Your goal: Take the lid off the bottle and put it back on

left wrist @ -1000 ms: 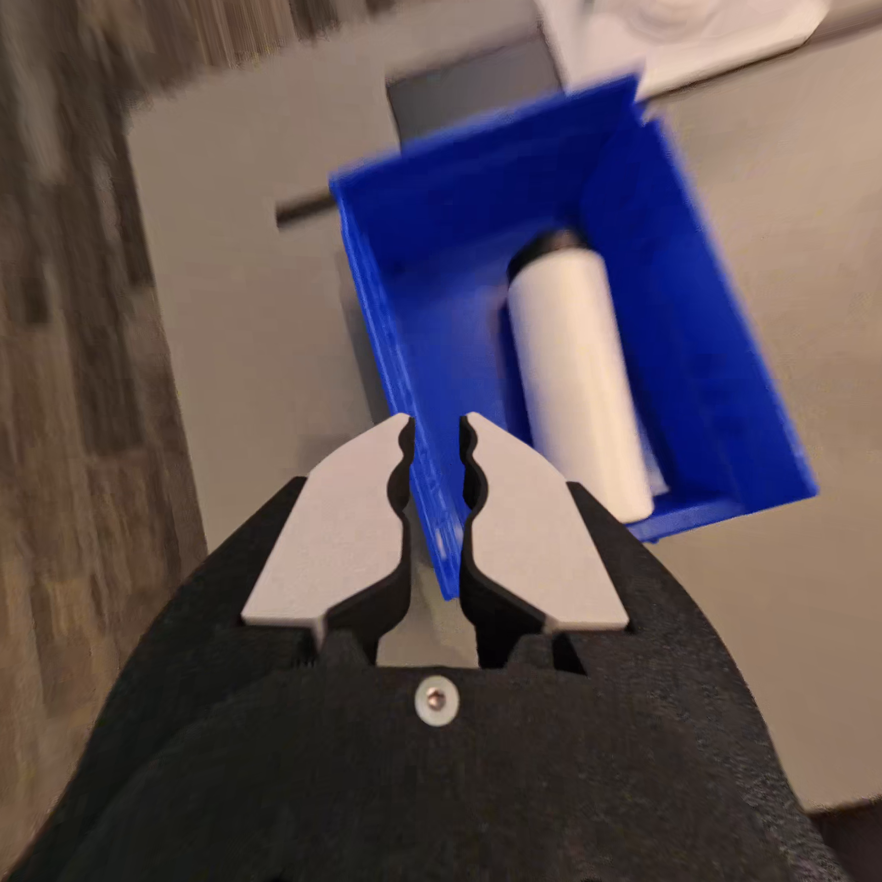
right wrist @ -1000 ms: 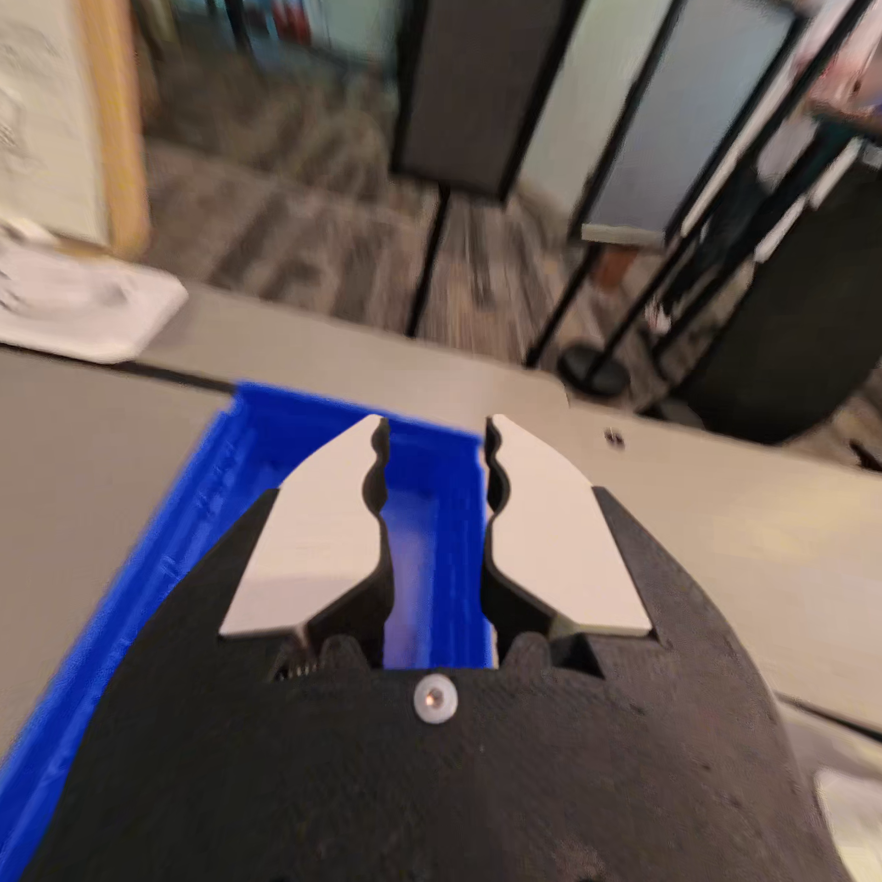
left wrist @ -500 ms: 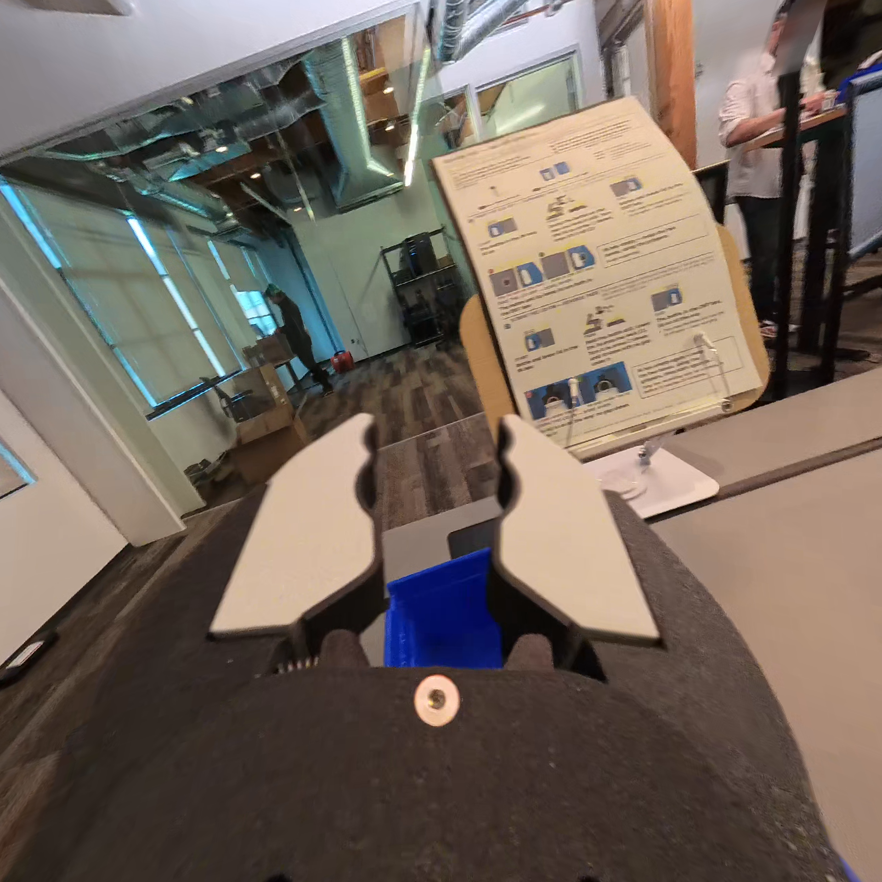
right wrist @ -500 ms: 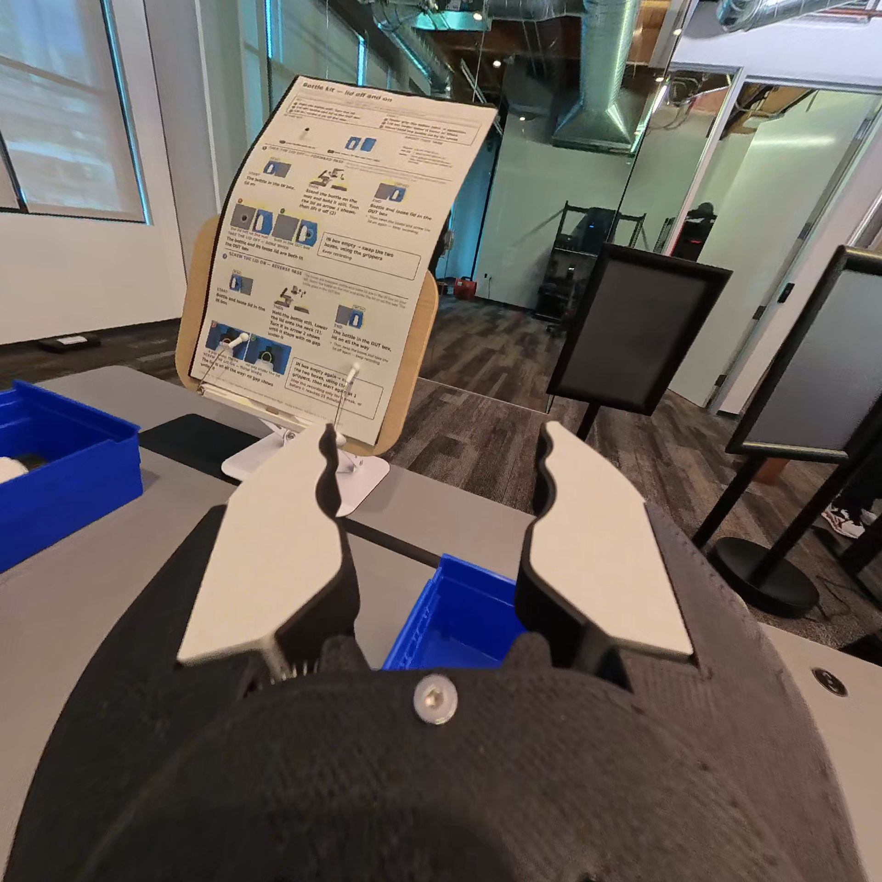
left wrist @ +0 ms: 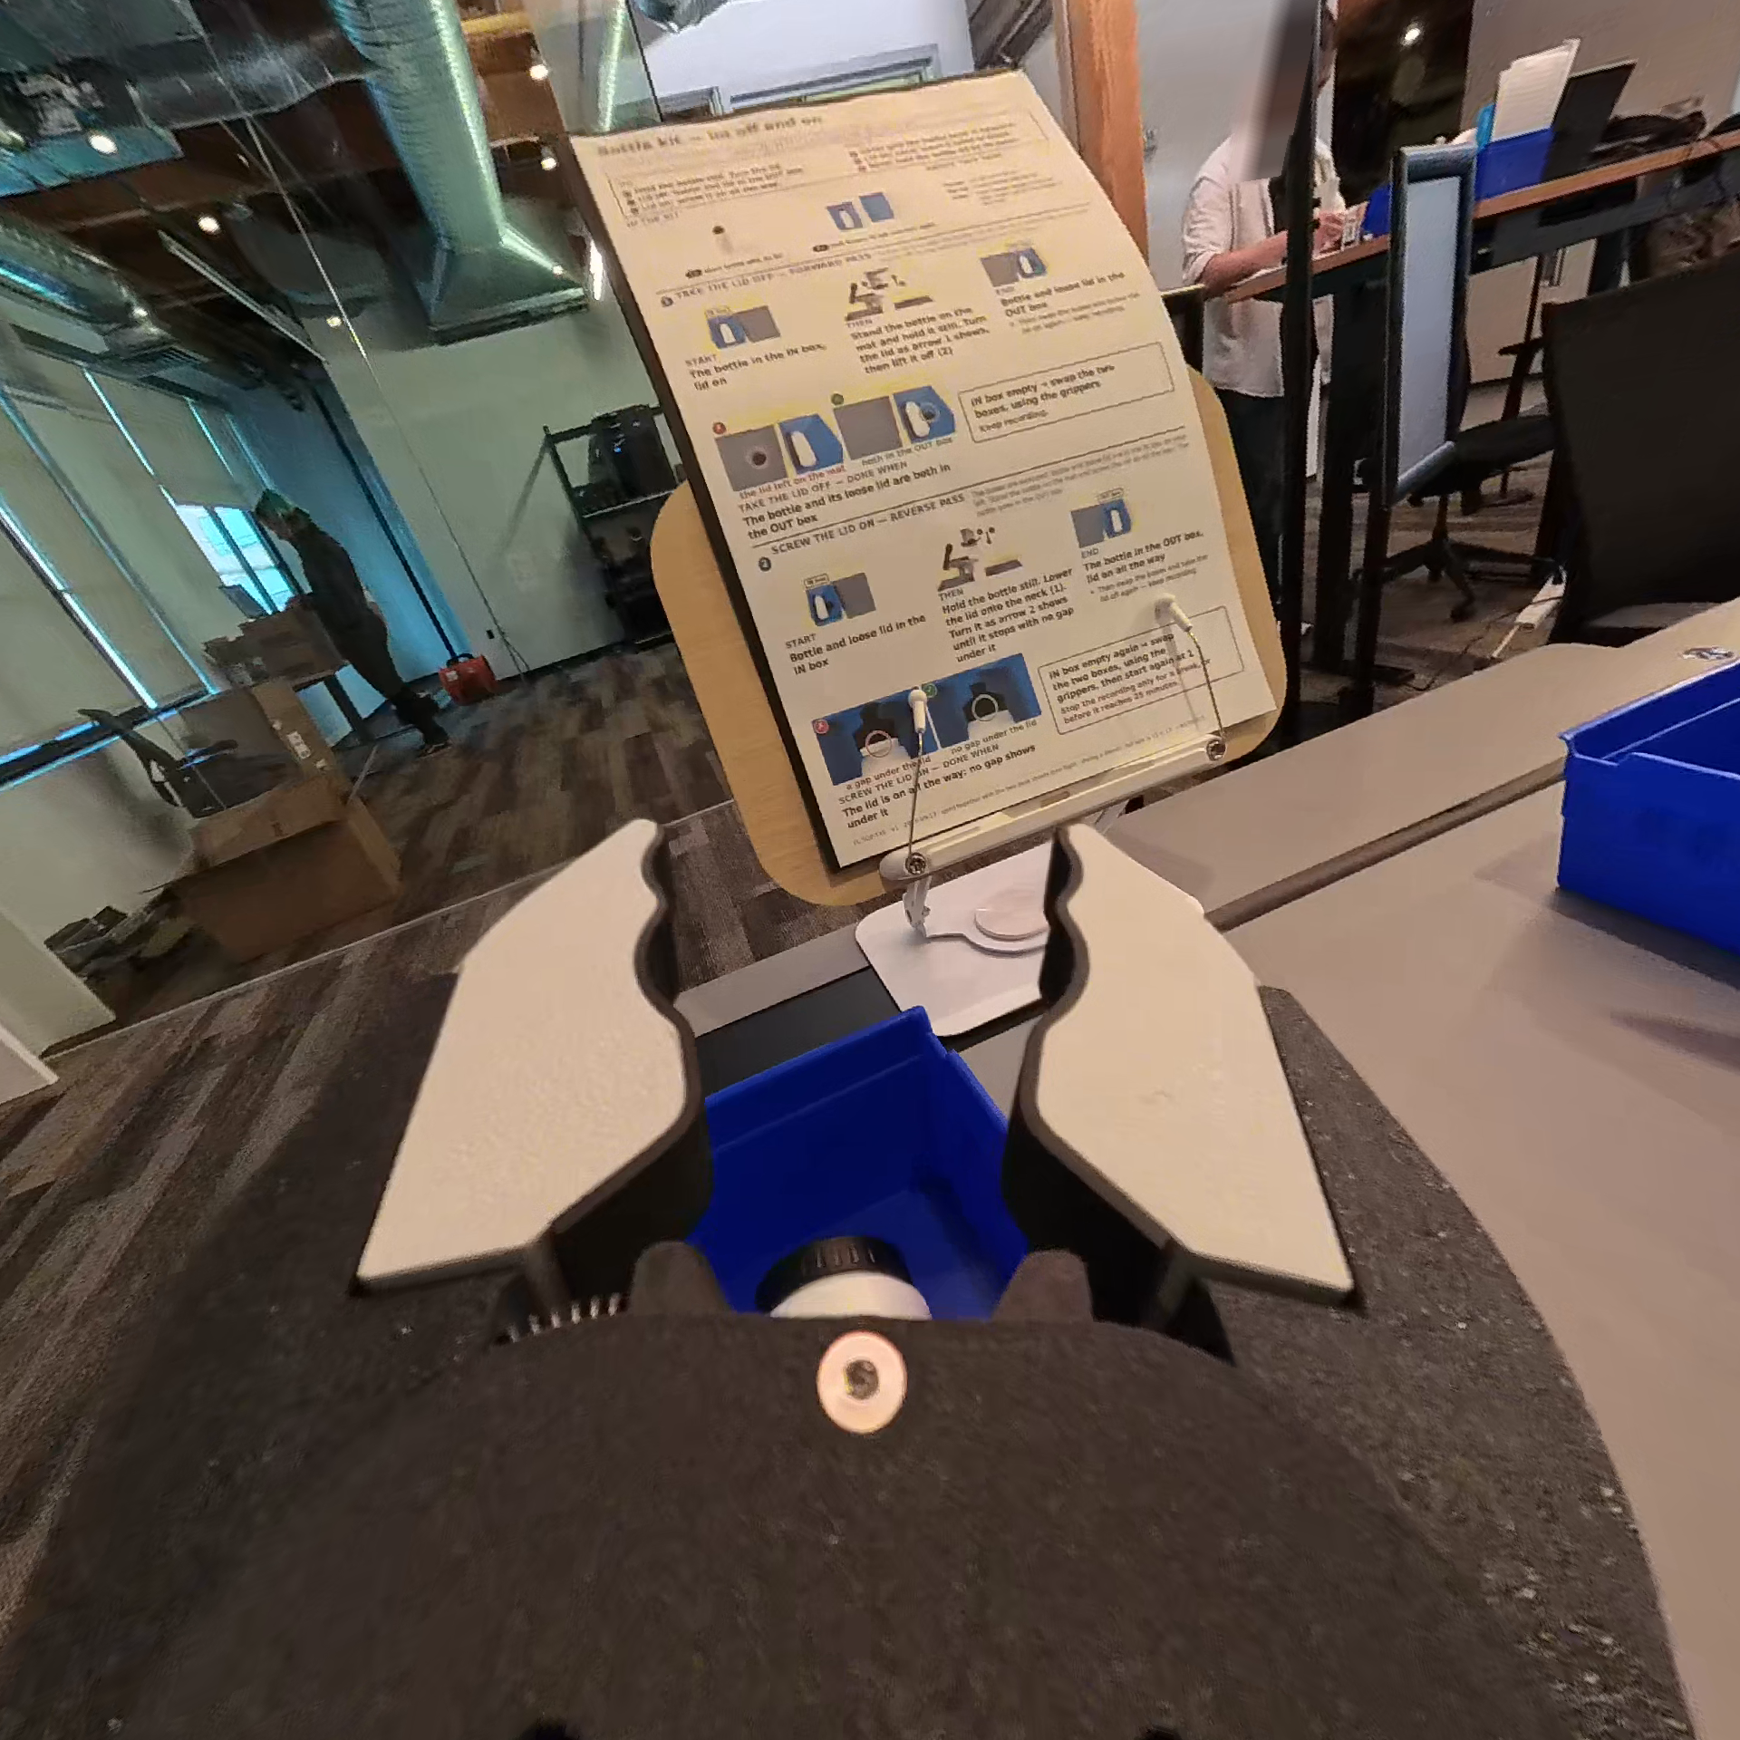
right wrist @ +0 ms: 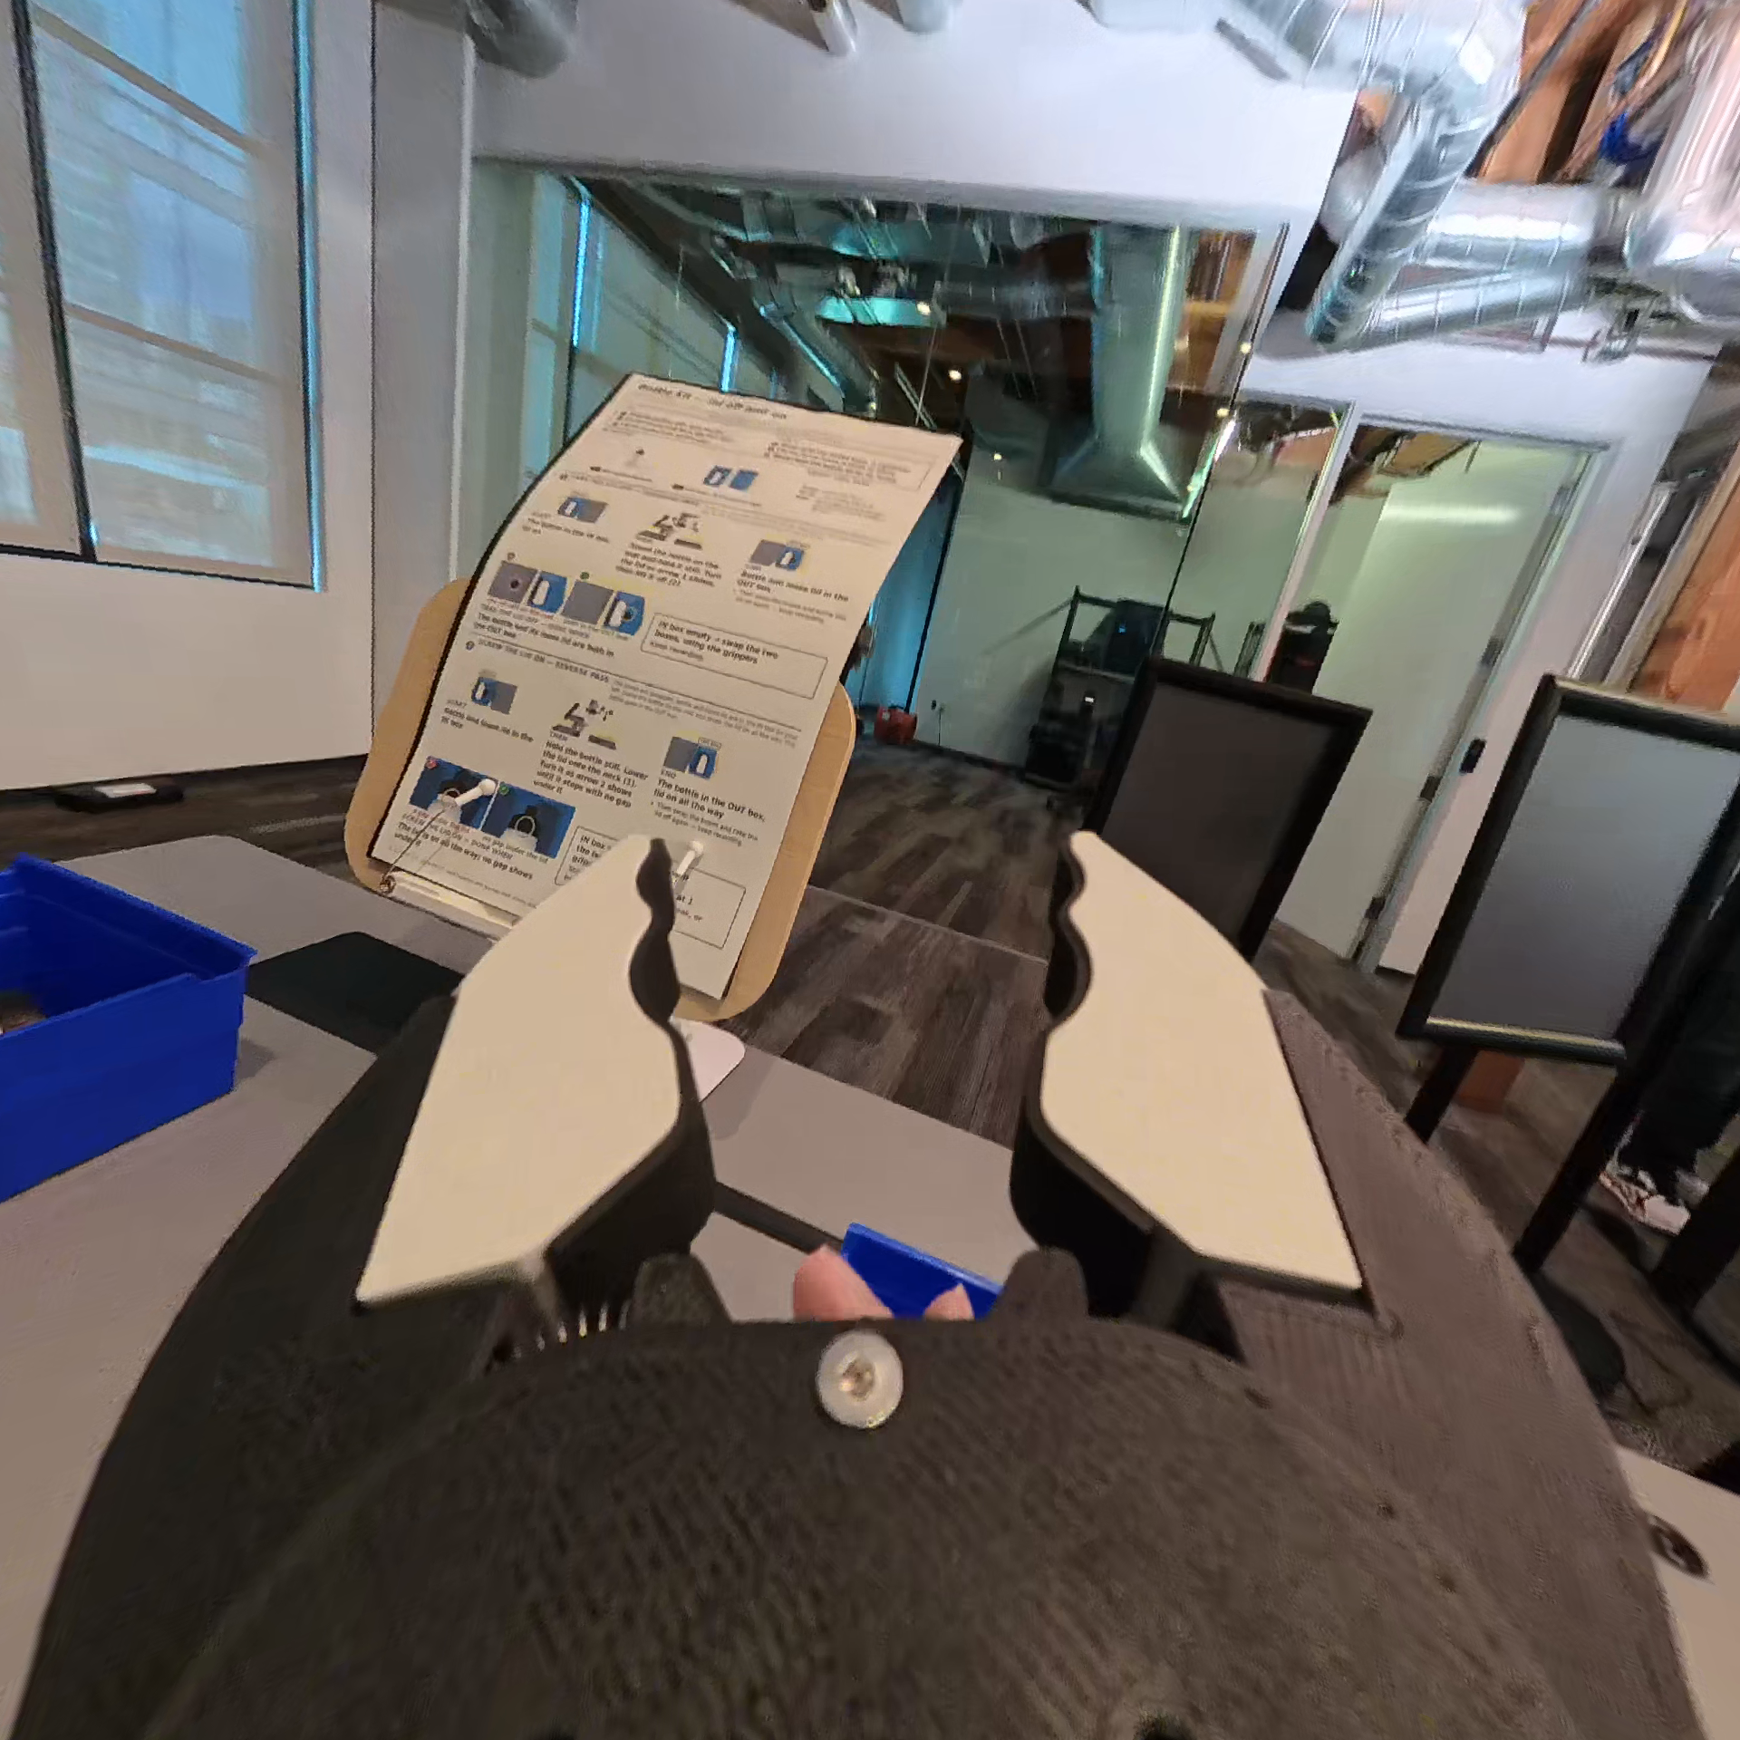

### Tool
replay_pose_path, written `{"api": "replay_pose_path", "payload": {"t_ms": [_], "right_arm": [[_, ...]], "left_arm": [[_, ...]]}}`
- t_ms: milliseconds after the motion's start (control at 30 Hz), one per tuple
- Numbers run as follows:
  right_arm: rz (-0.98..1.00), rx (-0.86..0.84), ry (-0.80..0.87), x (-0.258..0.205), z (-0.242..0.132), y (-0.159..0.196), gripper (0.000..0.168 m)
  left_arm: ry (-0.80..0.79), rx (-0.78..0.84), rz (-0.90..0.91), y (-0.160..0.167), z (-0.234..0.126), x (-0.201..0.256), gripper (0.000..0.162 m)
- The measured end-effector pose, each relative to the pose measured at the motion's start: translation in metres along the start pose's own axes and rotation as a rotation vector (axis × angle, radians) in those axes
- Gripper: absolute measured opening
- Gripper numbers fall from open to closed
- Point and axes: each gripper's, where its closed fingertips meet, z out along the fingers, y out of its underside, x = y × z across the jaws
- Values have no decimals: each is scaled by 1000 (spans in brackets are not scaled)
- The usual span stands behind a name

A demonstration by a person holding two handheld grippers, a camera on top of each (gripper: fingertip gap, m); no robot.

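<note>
Nothing of the task looks done yet, as far as we can judge: the bottle lies in the left bin with its dark lid on, and we hold neither. Unscrewing, lifting off and screwing back on are all left.

Our left gripper hangs above the near end of that bin, fingers spread wide and empty; only the bottle's lid end shows low between them, the rest hidden behind the gripper body. Our right gripper is likewise wide open with nothing in it, pointed out over the far edge of the table.

Two blue bins stand well apart on the table. We see the left one holds the bottle, and in the right wrist view it shows at far left with something dark inside, too cut off to name. Of the right bin we see only walls, so we cannot tell its contents. A corner of it peeks under the right gripper, beside a fingertip.
</note>
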Motion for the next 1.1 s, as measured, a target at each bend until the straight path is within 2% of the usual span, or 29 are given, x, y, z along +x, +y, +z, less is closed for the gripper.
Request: {"api": "replay_pose_path", "payload": {"t_ms": [100,200,300,367,433,500,567,733,1000,1100], "right_arm": [[69,39,-55,-5,-4,-7,80],[83,48,-143,-17,-7,-9,82],[-7,86,-152,-23,-10,-7,82],[96,43,-292,-39,-8,1,83],[225,-50,-433,-54,-4,14,83],[209,-107,-380,-48,3,30,80],[91,-139,-268,-36,9,43,73],[-35,-176,-105,-23,14,53,67],[-63,-283,-78,-28,21,73,68],[-29,-283,-101,-32,21,73,68]], "left_arm": [[67,-71,-43,8,-4,1,69],[63,-210,-38,26,-9,-9,73],[-58,-406,61,55,-17,-30,76],[-186,-478,132,66,-20,-47,79],[-233,-478,136,68,-17,-51,79],[-244,-467,108,69,-14,-49,80],[-267,-452,101,67,-13,-49,81],[-301,-444,121,64,-14,-48,87],[-257,-494,79,70,-19,-47,87],[-133,-611,10,89,-26,-35,74]]}}
